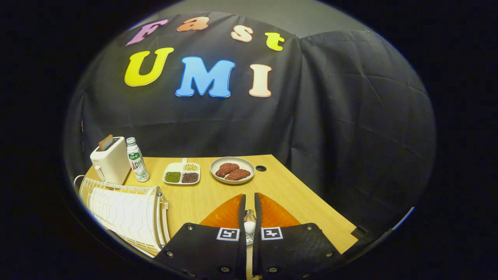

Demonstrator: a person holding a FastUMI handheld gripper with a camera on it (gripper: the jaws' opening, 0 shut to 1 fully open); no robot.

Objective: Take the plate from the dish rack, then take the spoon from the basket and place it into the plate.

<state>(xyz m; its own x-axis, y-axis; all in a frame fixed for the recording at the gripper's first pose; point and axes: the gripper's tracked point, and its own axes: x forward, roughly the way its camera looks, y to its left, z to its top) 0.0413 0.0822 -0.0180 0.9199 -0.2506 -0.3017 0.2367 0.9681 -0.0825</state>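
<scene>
- Gripper (249,204) low over the table (311,202), fingers drawn in to a narrow slot, nearly parallel.
- Spoon (249,222) caught in that slot, pale handle end between the fingers, a metallic part just above it; both fingers seemingly pressed on it.
- Orange plate (272,214) directly under the fingers, its surface showing on either side of them, flat on the table.
- Whether spoon touches plate: cannot tell, hidden by the fingers.
- White wire rack (124,210) left of the gripper, at the near left table edge, slots bare.
- Toaster (110,159) beyond the rack at the far left corner, a brown slice (105,142) sticking up from its slot.
- Bottle (137,160) upright just right of the toaster, white with a green cap.
- Tray (181,173) with three compartments right of the bottle: green grains, dark beans, pale grains behind.
- Grey dish (232,170) beside the tray, well beyond the fingers, two reddish-brown meat pieces (232,171) lying on it.
- Small round hole (261,168) in the tabletop just right of the dish.
- Black cloth wall behind and to the right of the table.
</scene>
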